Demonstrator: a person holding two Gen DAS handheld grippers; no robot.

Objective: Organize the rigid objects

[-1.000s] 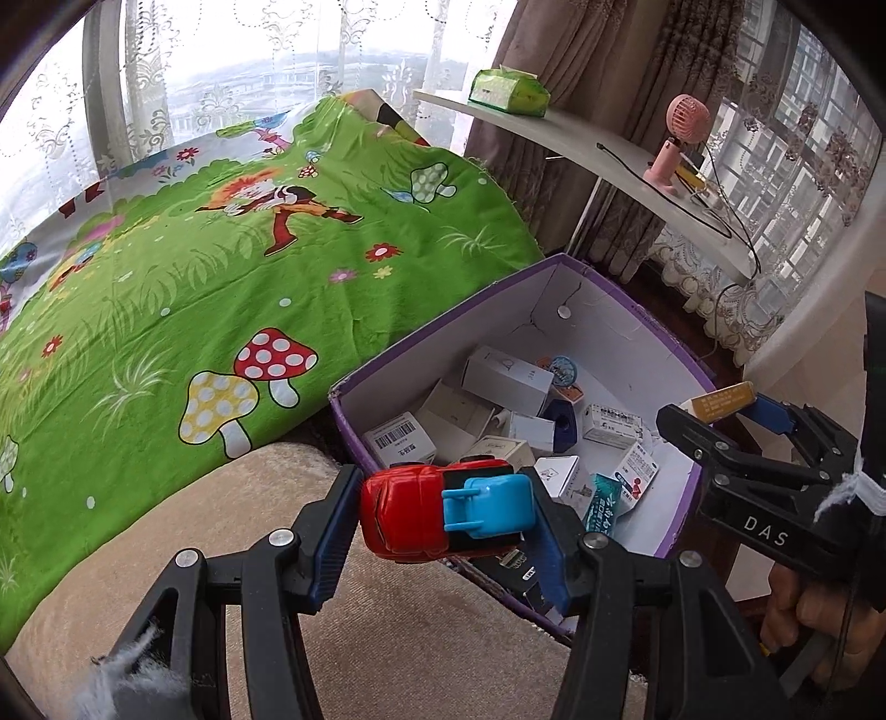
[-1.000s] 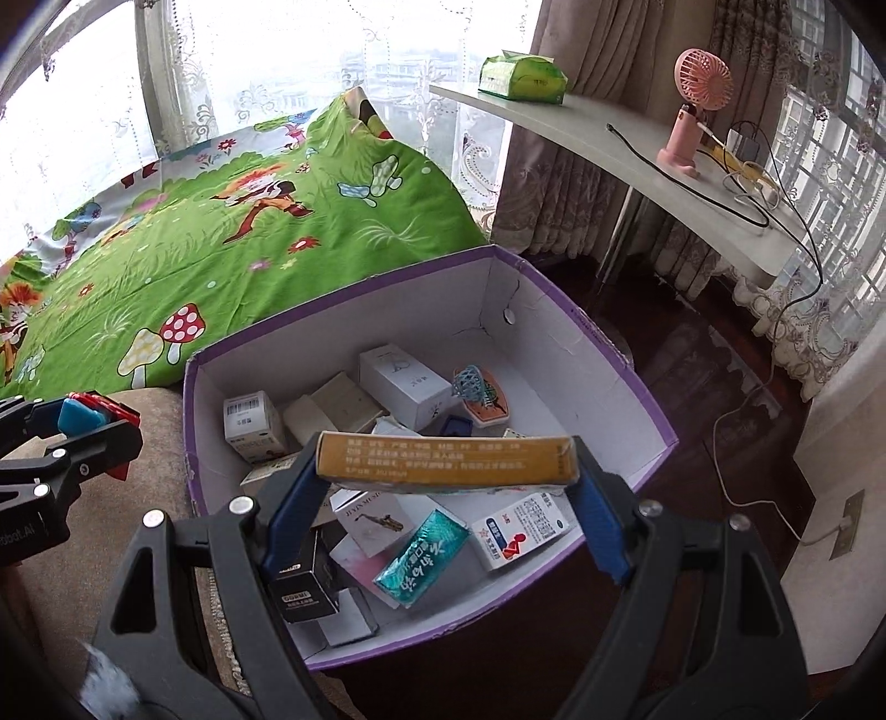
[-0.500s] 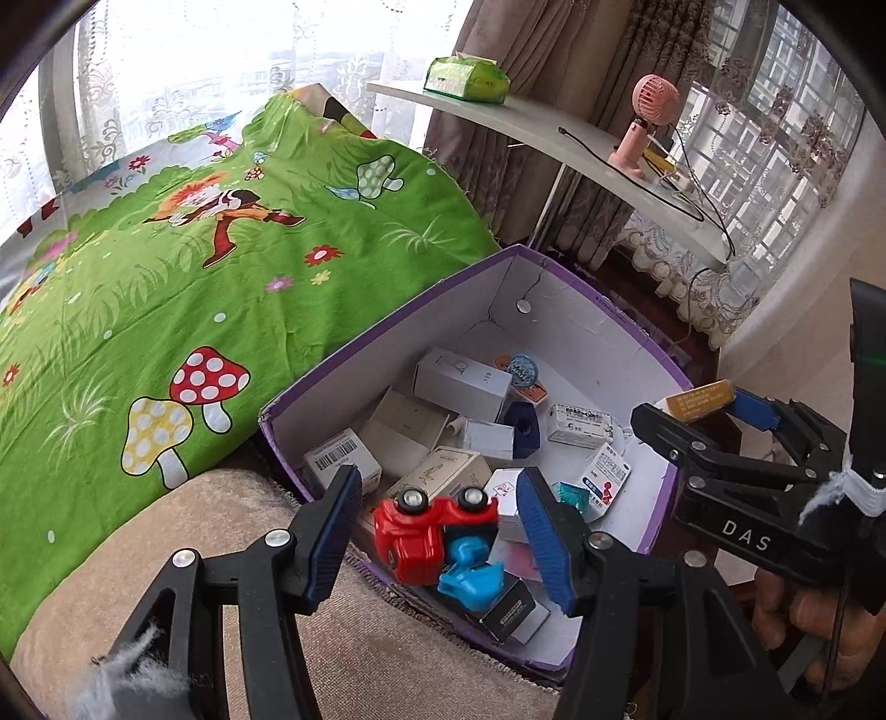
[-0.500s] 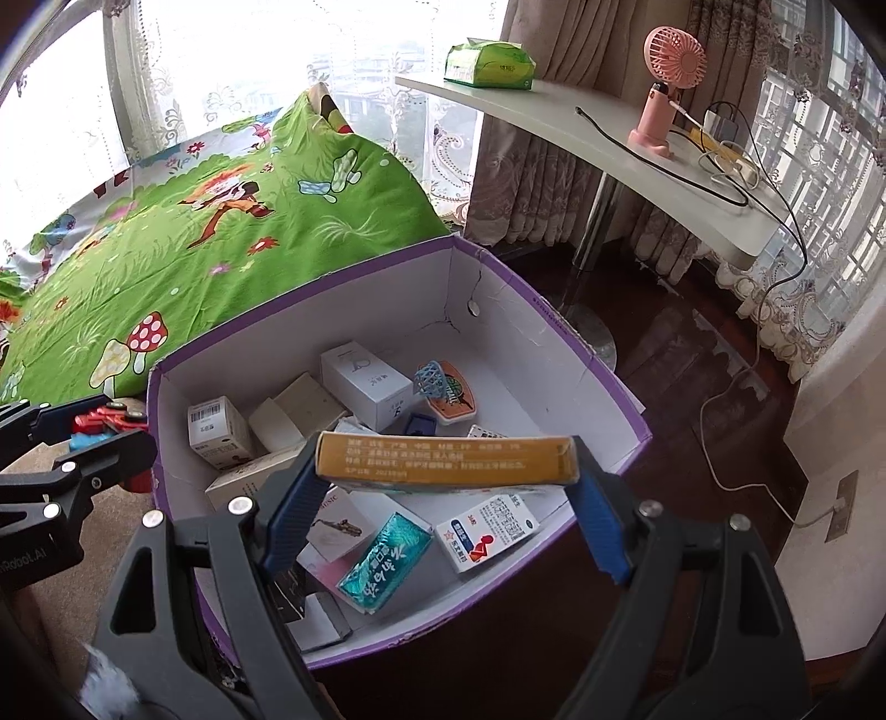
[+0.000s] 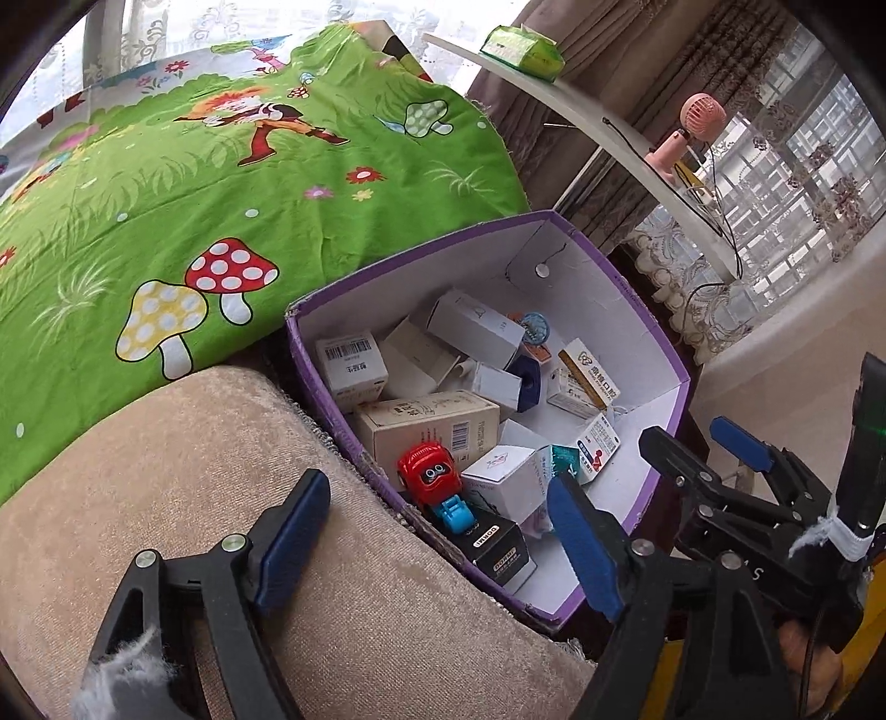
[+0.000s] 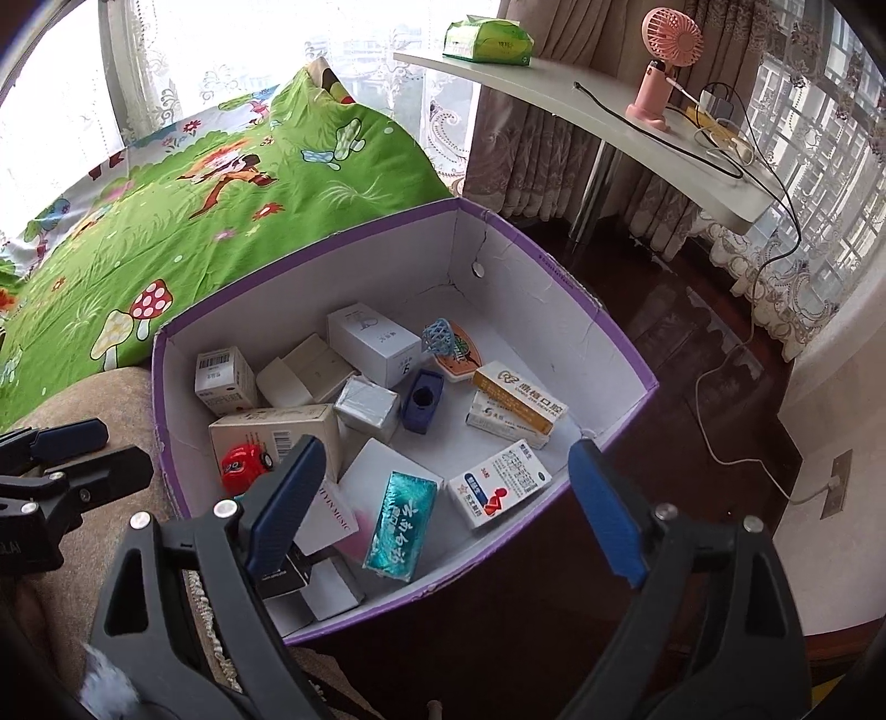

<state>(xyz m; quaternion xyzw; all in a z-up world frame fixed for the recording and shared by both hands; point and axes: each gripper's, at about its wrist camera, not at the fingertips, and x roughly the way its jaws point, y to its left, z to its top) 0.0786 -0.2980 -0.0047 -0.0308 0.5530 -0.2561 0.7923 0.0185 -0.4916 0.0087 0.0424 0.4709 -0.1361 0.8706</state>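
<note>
A purple box with white inside (image 5: 673, 382) (image 6: 554, 277) holds several small cartons. A red and blue toy car (image 5: 429, 476) (image 6: 241, 462) lies inside near the box's near-left wall. An orange and white carton (image 6: 520, 396) (image 5: 587, 376) lies in the box toward its right side. My left gripper (image 5: 437, 531) is open and empty, above the beige cushion and the box's near edge. My right gripper (image 6: 443, 509) is open and empty, over the box's near side. The right gripper also shows at the right of the left wrist view (image 5: 703, 454).
A beige cushion (image 5: 166, 487) lies left of the box. A green cartoon bedspread (image 5: 194, 166) lies behind. A white shelf (image 6: 609, 116) carries a pink fan (image 6: 664, 61), cables and a green tissue pack (image 6: 487, 33). Dark wooden floor (image 6: 692, 343) lies to the right.
My left gripper opened and the toy car dropped into the box. My right gripper opened and the orange carton now lies in the box.
</note>
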